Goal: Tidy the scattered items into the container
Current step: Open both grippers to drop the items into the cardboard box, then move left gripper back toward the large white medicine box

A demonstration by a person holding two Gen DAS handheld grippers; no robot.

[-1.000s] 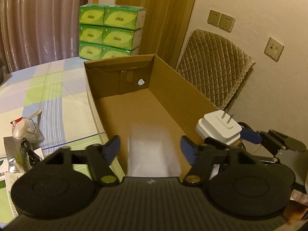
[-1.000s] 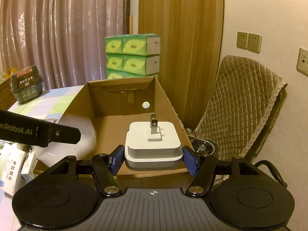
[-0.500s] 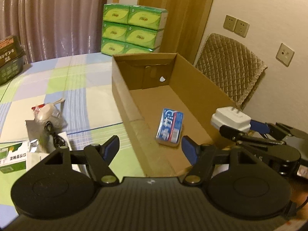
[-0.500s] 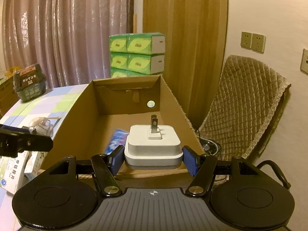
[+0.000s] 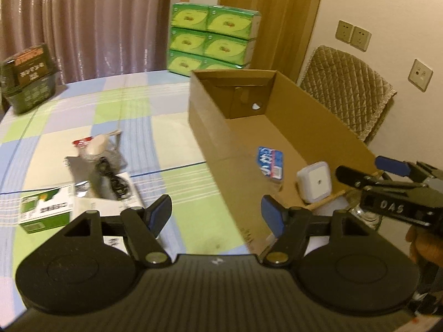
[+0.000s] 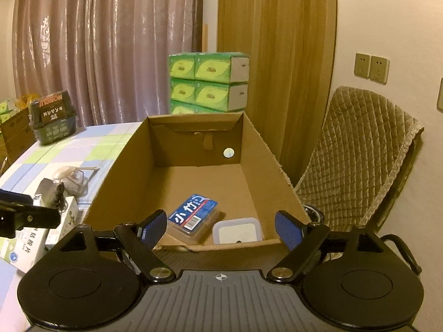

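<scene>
Opening its jaws, your right gripper (image 6: pixel 220 231) hangs empty above the white square plastic charger (image 6: pixel 237 234) inside the brown cardboard box (image 6: pixel 133 166); your left gripper (image 5: pixel 216 214) stands half-open, empty.

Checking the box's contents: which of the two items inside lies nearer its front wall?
The white charger, against the front wall; the blue packet lies farther in.

Beyond the jaws, a plain brown cardboard box (image 6: pixel 133 171) holds a blue-and-red packet (image 6: pixel 193 215) and a white charger (image 6: pixel 237 233); left of them spreads a green, blue and cream checked tablecloth (image 5: pixel 133 121).
</scene>
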